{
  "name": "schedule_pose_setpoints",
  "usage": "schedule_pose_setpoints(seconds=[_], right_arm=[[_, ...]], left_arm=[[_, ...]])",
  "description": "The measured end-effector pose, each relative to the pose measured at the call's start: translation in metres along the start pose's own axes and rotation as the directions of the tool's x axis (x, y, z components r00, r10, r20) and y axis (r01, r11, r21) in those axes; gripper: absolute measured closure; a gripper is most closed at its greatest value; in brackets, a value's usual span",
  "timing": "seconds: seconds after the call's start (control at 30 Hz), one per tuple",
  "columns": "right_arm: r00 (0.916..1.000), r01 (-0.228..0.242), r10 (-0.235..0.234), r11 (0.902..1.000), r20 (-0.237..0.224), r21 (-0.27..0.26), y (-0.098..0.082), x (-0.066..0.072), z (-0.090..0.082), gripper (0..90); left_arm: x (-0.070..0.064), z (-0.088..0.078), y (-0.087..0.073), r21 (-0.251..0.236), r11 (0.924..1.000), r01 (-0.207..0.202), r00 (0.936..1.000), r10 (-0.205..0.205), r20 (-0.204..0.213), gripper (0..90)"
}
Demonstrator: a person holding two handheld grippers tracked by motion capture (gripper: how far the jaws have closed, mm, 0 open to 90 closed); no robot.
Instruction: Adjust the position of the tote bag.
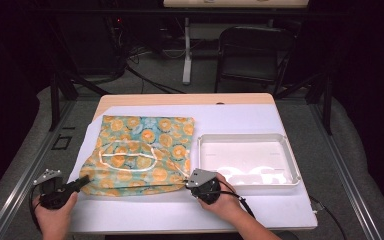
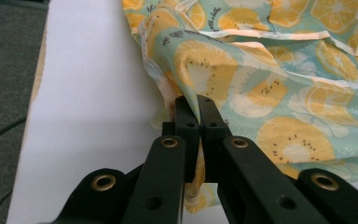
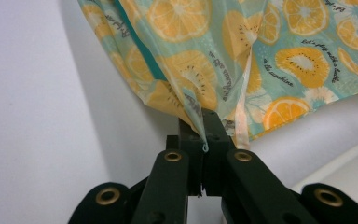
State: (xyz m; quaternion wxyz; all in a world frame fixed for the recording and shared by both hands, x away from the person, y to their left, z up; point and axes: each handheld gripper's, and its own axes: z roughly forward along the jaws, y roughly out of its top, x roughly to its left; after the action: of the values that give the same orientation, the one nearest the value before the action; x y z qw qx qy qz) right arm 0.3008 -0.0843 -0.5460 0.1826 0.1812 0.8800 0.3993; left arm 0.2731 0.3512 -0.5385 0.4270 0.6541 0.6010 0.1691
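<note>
A teal cloth bag (image 1: 140, 152) printed with orange fruit slices lies flat on the white table cover, its pale handle looped on top. My left gripper (image 1: 84, 181) pinches the bag's near left corner; in the left gripper view the jaws (image 2: 198, 106) are shut with the fabric (image 2: 242, 79) squeezed between them. My right gripper (image 1: 189, 181) grips the near right corner; in the right gripper view its jaws (image 3: 204, 122) are shut on a fold of the cloth (image 3: 200, 70), which rises away from them.
A shallow white tray (image 1: 290, 159) stands just right of the bag, close to my right hand. The white table cover (image 1: 145, 207) runs to the near edge. Beyond the table stand a black chair (image 1: 252, 52) and a table leg (image 1: 186, 50).
</note>
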Motion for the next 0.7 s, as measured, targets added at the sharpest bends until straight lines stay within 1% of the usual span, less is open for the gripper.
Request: schedule_pose_setpoints(seconds=[0.03, 0.07, 0.13, 0.17, 0.2, 0.23, 0.27, 0.33, 0.37, 0.4, 0.43, 0.47, 0.5, 0.57, 0.6, 0.67, 0.7], right_arm=[[1.0, 0.003, -0.003, 1.0, -0.006, 0.004, 0.001, -0.001, -0.001, 89.8], [0.9999, -0.006, 0.006, 1.0, -0.009, -0.004, 0.001, -0.001, -0.001, 89.8], [0.9997, -0.018, 0.017, 0.9998, -0.016, -0.009, 0.001, -0.002, -0.002, 89.8], [0.9997, -0.018, 0.017, 0.9998, -0.016, -0.009, 0.001, -0.002, -0.002, 89.8], [0.9995, -0.025, 0.025, 0.9996, -0.02, -0.011, 0.001, -0.002, -0.002, 89.8], [0.9989, -0.039, 0.039, 0.9991, -0.027, -0.015, 0.001, -0.004, -0.003, 89.8], [0.9984, -0.047, 0.046, 0.9987, -0.033, -0.019, 0.001, -0.004, -0.003, 89.7], [0.9972, -0.064, 0.063, 0.9976, -0.041, -0.026, 0.001, -0.006, -0.004, 89.8], [0.9965, -0.071, 0.069, 0.9971, -0.047, -0.027, 0.001, -0.007, -0.004, 89.7], [0.995, -0.088, 0.087, 0.9955, -0.05, -0.035, 0.001, -0.007, -0.004, 89.7], [0.9949, -0.087, 0.085, 0.9958, -0.055, -0.031, 0.001, -0.008, -0.005, 89.7], [0.994, -0.096, 0.094, 0.9947, -0.056, -0.035, 0.001, -0.008, -0.005, 89.7], [0.9936, -0.099, 0.097, 0.9944, -0.058, -0.036, 0.001, -0.009, -0.005, 89.8], [0.9934, -0.1, 0.097, 0.9944, -0.06, -0.035, 0.001, -0.009, -0.006, 89.7], [0.9922, -0.112, 0.109, 0.9928, -0.06, -0.041, 0.001, -0.009, -0.006, 89.7], [0.9915, -0.115, 0.112, 0.9927, -0.066, -0.039, 0.001, -0.011, -0.006, 89.7], [0.9914, -0.115, 0.113, 0.9926, -0.067, -0.037, 0.001, -0.011, -0.006, 89.8]], left_arm=[[0.0, 0.0, 0.0, 0.0, 1.0, 0.0, 1.0, 0.0, 0.0, 89.9], [-0.002, -0.002, 0.001, -0.014, 0.9996, -0.026, 0.9996, 0.026, -0.015, 89.9], [-0.005, -0.004, 0.002, -0.025, 0.9983, -0.054, 0.9982, 0.053, -0.028, 89.9], [-0.005, -0.004, 0.002, -0.025, 0.9983, -0.054, 0.9982, 0.053, -0.028, 89.8], [-0.008, -0.006, 0.003, -0.034, 0.9968, -0.073, 0.9967, 0.072, -0.038, 89.8], [-0.009, -0.006, 0.003, -0.044, 0.9961, -0.076, 0.9964, 0.075, -0.041, 89.9], [-0.01, -0.007, 0.003, -0.043, 0.9953, -0.087, 0.9954, 0.085, -0.044, 89.9], [-0.012, -0.008, 0.004, -0.057, 0.9924, -0.109, 0.9929, 0.106, -0.055, 89.9], [-0.014, -0.009, 0.004, -0.059, 0.991, -0.12, 0.9913, 0.117, -0.062, 89.9], [-0.014, -0.009, 0.004, -0.063, 0.9895, -0.13, 0.9899, 0.126, -0.066, 89.9], [-0.016, -0.01, 0.005, -0.061, 0.9871, -0.148, 0.9868, 0.143, -0.075, 89.8], [-0.018, -0.01, 0.004, -0.067, 0.9856, -0.155, 0.9854, 0.15, -0.081, 89.8], [-0.019, -0.01, 0.005, -0.06, 0.9833, -0.172, 0.9819, 0.166, -0.09, 89.8], [-0.021, -0.01, 0.005, -0.066, 0.9801, -0.187, 0.9786, 0.18, -0.099, 89.8], [-0.022, -0.009, 0.005, -0.066, 0.9782, -0.197, 0.9762, 0.19, -0.106, 89.8], [-0.023, -0.01, 0.006, -0.058, 0.9738, -0.22, 0.9701, 0.212, -0.118, 89.8], [-0.023, -0.01, 0.006, -0.059, 0.9722, -0.227, 0.9685, 0.219, -0.119, 89.8]])
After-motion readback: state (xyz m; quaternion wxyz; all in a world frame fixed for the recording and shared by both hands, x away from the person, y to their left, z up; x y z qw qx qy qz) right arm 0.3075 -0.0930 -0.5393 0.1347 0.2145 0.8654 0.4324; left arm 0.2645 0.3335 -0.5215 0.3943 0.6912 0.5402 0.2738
